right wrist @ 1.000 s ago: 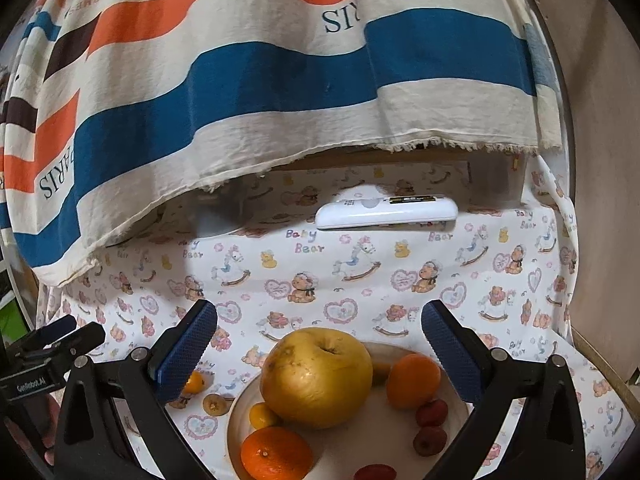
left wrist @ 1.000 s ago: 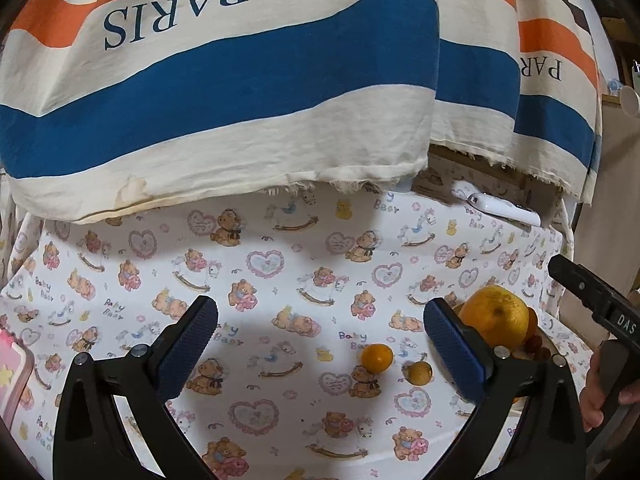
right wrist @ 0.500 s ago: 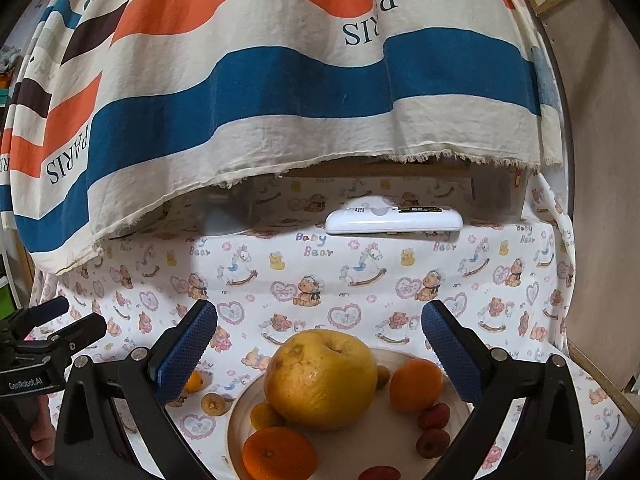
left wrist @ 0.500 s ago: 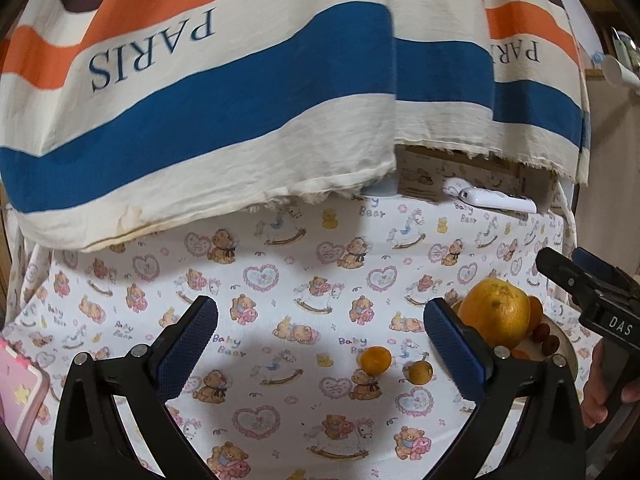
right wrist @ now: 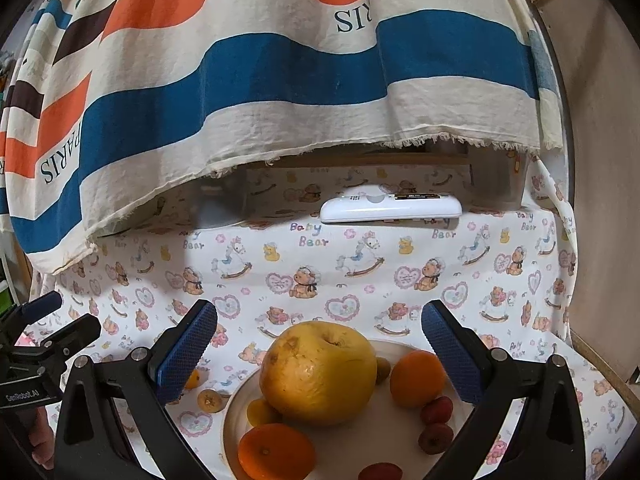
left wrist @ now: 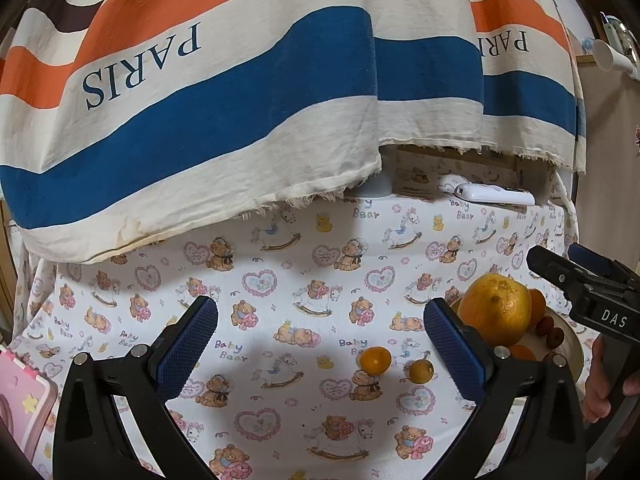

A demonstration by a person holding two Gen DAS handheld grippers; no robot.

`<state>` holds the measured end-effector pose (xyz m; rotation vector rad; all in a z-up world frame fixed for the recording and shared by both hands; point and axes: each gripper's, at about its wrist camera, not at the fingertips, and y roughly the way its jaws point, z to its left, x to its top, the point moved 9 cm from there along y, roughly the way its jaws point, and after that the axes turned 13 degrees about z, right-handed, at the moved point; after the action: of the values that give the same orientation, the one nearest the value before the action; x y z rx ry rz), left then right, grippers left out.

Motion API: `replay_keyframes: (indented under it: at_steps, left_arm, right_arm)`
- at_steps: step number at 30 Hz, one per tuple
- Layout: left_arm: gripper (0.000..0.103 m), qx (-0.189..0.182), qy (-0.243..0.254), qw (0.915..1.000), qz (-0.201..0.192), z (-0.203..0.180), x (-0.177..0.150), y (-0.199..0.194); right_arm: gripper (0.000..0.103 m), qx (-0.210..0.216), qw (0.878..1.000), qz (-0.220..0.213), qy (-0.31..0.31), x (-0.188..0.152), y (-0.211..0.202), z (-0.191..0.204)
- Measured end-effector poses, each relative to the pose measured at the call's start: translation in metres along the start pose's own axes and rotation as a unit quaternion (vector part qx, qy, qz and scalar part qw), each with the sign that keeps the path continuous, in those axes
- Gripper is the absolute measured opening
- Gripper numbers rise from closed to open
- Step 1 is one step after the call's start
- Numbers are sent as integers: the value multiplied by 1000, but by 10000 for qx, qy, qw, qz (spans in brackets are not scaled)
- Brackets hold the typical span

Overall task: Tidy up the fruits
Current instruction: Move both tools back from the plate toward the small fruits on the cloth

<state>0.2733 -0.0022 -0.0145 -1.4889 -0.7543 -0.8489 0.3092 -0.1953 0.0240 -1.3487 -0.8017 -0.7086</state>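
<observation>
Left gripper [left wrist: 320, 344]: fingers spread wide, nothing between them; it hovers over the bear-print cloth, left of the plate.
Right gripper [right wrist: 319, 350]: fingers wide apart and empty; it hangs over the plate, with the pomelo seen between them.
Hand [left wrist: 600, 384]: at the right edge of the left view, wrapped around the right gripper's handle.
Table [left wrist: 280, 280]: covered with a white cloth printed with bears, hearts and rocking horses.
Plate [right wrist: 394, 350]: white and round, at the right side of the table.
Pomelo [right wrist: 318, 372]: large and yellow, in the middle of the plate, stem dimple up.
Oranges [right wrist: 416, 378]: one on the plate to the right of the pomelo, another at the near rim [right wrist: 276, 450].
Red fruits [right wrist: 436, 410]: small and dark red, on the plate's right side; a further one shows at the bottom edge.
Yellow fruit [right wrist: 260, 412]: small, on the plate, tucked against the pomelo's left.
Loose fruits: a small orange one [left wrist: 375, 360] and a smaller brownish one [left wrist: 421, 371] lie on the cloth just left of the plate, close together but apart.
Striped cloth [left wrist: 224, 92]: cream, blue and orange, lettered PARIS, hangs over the back of the table.
White device [right wrist: 390, 208]: long and flat, lying at the back under the striped cloth's hem.
Pink item [left wrist: 20, 400]: at the left edge; what it is cannot be told.
</observation>
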Motion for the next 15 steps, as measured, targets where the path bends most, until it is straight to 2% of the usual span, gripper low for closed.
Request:
replay_keyframes:
  at_steps: [5, 9, 15]
  left_arm:
    - [102, 6, -5, 10000, -2, 0, 0, 0]
    - [102, -22, -44, 10000, 17, 0, -1, 0]
    - [102, -24, -230, 9995, 214, 12, 0, 3]
  right_arm:
    - [103, 99, 9999, -87, -88, 1, -5, 6]
    - [103, -97, 9999, -120, -58, 0, -9, 10]
    - [102, 200, 9994, 32, -291, 5, -15, 28]
